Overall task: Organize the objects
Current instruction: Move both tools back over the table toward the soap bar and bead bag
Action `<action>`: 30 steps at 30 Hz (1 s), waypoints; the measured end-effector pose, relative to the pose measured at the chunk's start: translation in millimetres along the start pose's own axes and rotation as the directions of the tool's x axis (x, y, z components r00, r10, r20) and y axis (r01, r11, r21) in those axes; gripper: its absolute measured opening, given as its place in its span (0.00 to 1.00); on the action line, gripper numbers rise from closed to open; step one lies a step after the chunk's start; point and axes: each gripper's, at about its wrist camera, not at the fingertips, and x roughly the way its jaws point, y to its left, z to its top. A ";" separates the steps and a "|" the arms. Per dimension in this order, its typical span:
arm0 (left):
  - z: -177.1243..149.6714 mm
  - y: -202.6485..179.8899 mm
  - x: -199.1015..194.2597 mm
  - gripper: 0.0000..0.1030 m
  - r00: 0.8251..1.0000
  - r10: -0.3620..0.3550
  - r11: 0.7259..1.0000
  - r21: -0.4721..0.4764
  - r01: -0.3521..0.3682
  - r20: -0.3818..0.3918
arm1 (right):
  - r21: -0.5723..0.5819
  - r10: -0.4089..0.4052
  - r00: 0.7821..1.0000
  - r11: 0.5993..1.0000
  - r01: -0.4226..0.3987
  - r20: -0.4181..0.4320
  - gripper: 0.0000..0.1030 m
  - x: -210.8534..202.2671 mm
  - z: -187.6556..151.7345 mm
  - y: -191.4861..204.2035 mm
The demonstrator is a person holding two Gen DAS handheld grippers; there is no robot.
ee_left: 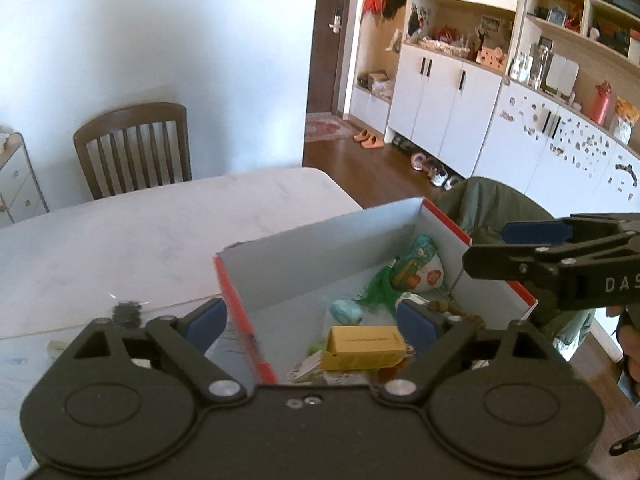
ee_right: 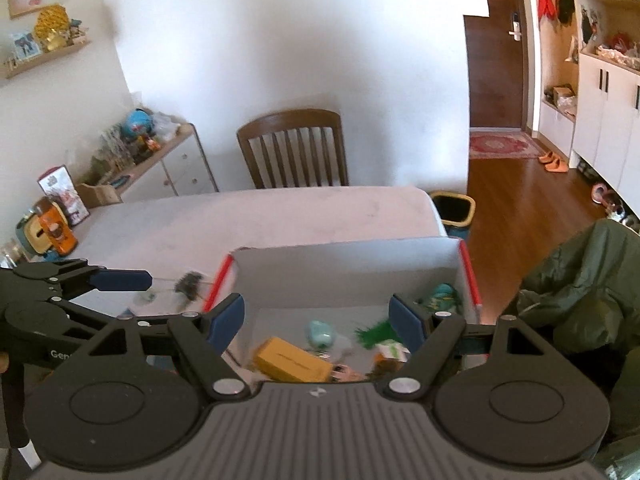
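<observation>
**Pale tabletop, box half filled**

Pale tabletop (ee_right: 280,216) carries the box (ee_left: 320,248). Both claws, left (ee_left: 312,320) and right (ee_right: 316,320), gape empty above it. Inside, the yellow carton (ee_left: 364,346) looks light and stiff; its long sides likely suit gripping. A dark fuzzy tuft (ee_left: 127,314), likely soft, waits outside.

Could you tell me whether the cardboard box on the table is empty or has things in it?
Not empty: the box holds a yellow carton and a green toy, among others.

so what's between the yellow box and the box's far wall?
Left wrist view: a pale blue egg-shaped thing and green fuzzy toy lie past the yellow box; then bare floor to the far wall.
</observation>
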 end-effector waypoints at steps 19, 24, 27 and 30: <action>-11.8 108.7 -55.7 0.99 0.999 0.017 0.999 -0.041 -0.016 0.048 | -0.045 0.072 0.997 0.996 -0.071 0.024 0.89 28.5 10.6 131.8; -17.2 141.0 -55.8 0.99 0.999 0.023 0.999 -0.051 -0.021 0.043 | -0.045 0.072 0.997 0.996 -0.071 0.024 0.94 45.1 10.7 162.7; -22.7 159.4 -52.8 0.99 0.999 0.025 0.998 -0.057 -0.023 0.040 | -0.045 0.063 0.998 0.997 -0.062 0.027 0.96 57.0 10.1 181.0; -30.0 178.2 -48.1 1.00 0.998 0.037 0.997 -0.062 -0.034 0.042 | -0.041 0.045 0.999 0.998 -0.044 0.011 0.96 71.9 10.0 194.2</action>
